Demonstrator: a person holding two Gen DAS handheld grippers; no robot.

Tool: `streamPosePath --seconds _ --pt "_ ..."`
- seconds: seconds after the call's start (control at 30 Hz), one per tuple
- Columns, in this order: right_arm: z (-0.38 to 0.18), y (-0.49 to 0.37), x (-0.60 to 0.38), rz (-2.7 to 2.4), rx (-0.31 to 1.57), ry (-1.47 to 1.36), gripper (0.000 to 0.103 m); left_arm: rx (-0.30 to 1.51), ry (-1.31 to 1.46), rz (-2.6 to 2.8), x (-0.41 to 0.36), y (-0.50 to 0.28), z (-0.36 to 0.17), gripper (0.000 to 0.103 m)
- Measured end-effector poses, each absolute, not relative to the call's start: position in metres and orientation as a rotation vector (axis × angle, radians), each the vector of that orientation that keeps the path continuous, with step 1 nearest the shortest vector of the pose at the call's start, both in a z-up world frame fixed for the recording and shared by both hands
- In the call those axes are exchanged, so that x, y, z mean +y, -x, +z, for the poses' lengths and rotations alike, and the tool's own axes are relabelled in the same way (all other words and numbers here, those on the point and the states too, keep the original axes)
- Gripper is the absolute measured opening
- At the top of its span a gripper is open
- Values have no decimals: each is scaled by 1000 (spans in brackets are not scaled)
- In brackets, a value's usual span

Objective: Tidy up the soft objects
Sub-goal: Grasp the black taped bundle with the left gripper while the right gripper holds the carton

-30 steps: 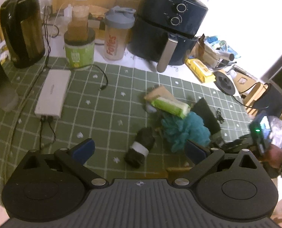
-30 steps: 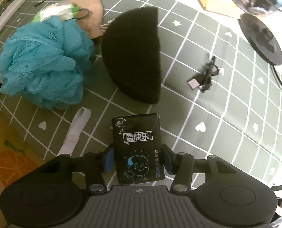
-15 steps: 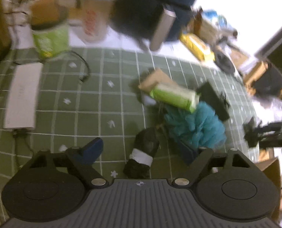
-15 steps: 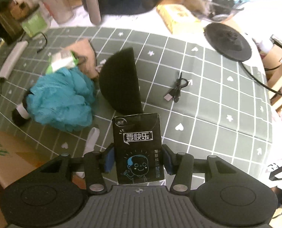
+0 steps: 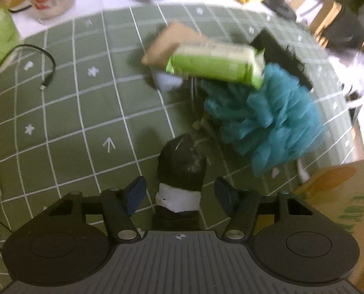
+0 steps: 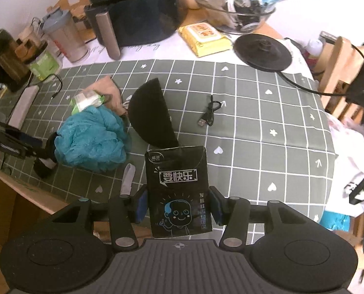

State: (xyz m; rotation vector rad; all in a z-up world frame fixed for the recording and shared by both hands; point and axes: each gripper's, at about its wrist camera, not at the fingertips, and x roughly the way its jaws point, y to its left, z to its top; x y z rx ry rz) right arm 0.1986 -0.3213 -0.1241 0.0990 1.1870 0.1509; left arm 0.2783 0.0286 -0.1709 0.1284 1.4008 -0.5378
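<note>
My left gripper (image 5: 179,192) is open, its blue pads on either side of a black rolled cloth with a white band (image 5: 182,169) that lies on the green checked tablecloth (image 5: 66,112). A teal bath pouf (image 5: 267,115) lies to its right, with a green tissue pack (image 5: 216,65) and a tan cloth (image 5: 167,41) behind. My right gripper (image 6: 178,207) is shut on a black tissue pack (image 6: 178,191), held above the table's front edge. A black half-round sponge (image 6: 151,116) lies beyond it, with the pouf (image 6: 91,139) to the left.
A cardboard box (image 5: 338,196) stands at the table's front right edge. A USB cable (image 6: 207,114), a kettle base (image 6: 262,51), a yellow wipes pack (image 6: 205,39), an air fryer (image 6: 133,9), a shaker bottle (image 6: 64,36) and a white power bank (image 6: 22,105) are on the table.
My left gripper has moved forward and down, so the black rolled cloth now sits between its pads. My right gripper has lifted and pulled back with the black tissue pack.
</note>
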Motion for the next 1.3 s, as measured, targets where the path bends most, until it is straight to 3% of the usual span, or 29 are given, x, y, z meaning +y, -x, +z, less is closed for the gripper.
streamPosePath --seconds 0.13,0.23,0.67,1.3 --pt "-116 -191 -324 136 1164 -132 53 1447 -157 -544 25 -278 -184 44" --pt "-111 -187 -324 133 1155 -132 53 1443 -175 -547 23 -275 -187 43" --pt "-94 -182 -315 164 1127 -132 53 1332 -118 -491 29 -265 -161 41" --pt "-42 -171 -285 248 1055 -150 53 1067 24 -492 38 -226 -46 41"
